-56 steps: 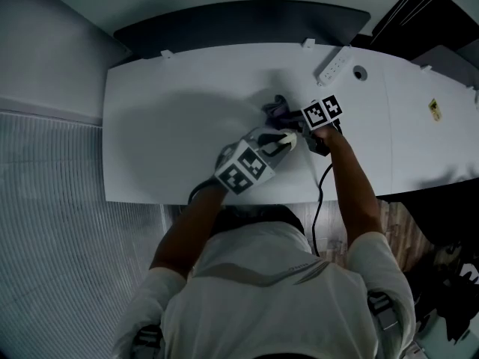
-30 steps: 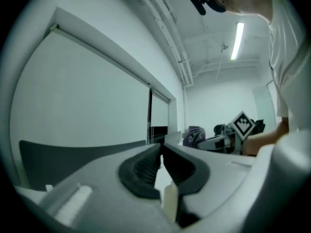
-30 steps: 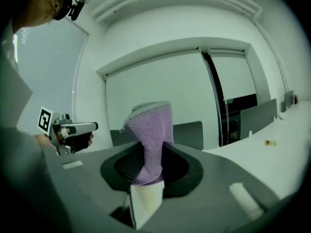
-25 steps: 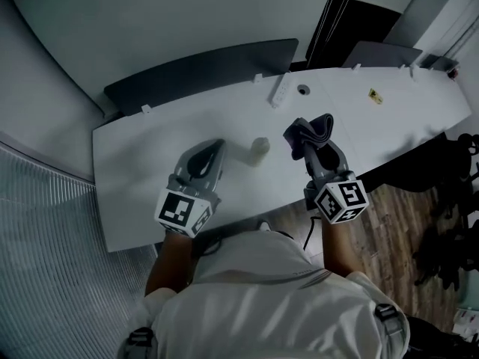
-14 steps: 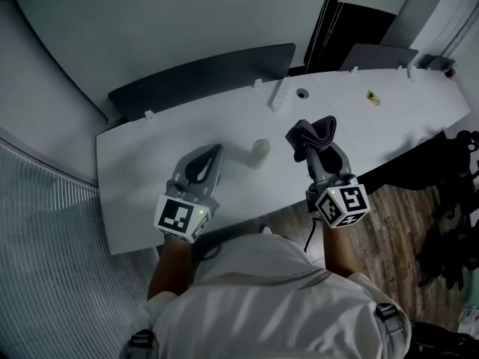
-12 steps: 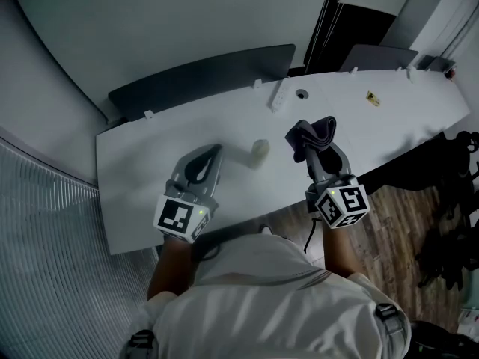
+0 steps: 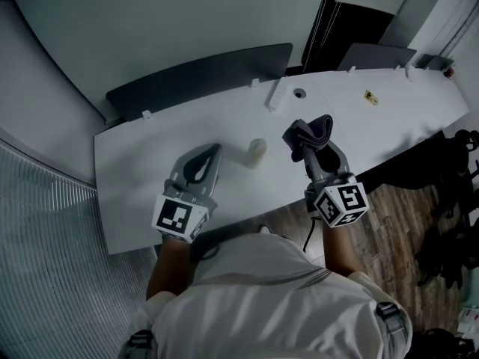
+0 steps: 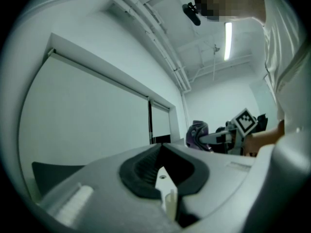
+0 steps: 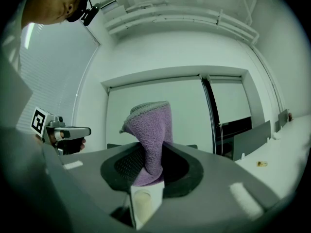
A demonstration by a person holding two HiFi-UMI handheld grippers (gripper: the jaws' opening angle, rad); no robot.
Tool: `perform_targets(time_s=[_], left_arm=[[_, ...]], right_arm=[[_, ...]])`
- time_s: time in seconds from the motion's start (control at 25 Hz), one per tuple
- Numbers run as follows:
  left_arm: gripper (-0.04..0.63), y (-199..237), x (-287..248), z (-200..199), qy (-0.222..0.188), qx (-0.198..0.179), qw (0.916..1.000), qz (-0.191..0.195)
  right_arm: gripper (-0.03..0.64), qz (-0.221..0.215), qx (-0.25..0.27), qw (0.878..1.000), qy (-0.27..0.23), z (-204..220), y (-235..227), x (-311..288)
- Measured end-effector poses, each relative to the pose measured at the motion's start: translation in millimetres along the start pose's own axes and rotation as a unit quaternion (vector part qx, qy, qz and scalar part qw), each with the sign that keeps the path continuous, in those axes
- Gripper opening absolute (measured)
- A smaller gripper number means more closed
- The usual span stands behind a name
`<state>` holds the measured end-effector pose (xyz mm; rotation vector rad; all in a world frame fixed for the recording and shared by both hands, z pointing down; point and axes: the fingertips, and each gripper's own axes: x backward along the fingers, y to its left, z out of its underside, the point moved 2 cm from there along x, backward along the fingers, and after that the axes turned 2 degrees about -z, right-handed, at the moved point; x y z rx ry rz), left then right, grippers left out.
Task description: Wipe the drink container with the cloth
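The drink container (image 7: 257, 152), small and pale, is standing on the white bench (image 7: 142, 163), touching neither tool. To the container's left, the left hand-held gripper (image 7: 215, 149) is pointing toward the far edge with its jaws pressing together on nothing. To the container's right, the right hand-held gripper (image 7: 307, 147) is clamping a purple cloth (image 7: 311, 130), which is bunching up above its jaws. Beyond the container, a power strip (image 7: 278, 94) is lying near the bench's far edge.

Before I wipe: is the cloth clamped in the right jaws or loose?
Clamped. The right gripper view shows the purple cloth pinched between the jaws, its end sticking up.
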<state>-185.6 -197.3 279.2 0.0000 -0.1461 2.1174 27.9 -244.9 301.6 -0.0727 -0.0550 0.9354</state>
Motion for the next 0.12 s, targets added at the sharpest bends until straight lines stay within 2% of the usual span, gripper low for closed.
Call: perform_targets(time_s=[0.12], left_arm=[[0.005, 0.0, -1.7, 0.2, -0.001, -0.001, 1.0, 0.003]], right_arm=[[0.101, -0.005, 0.004, 1.0, 0.003, -0.3, 0.8, -0.9]])
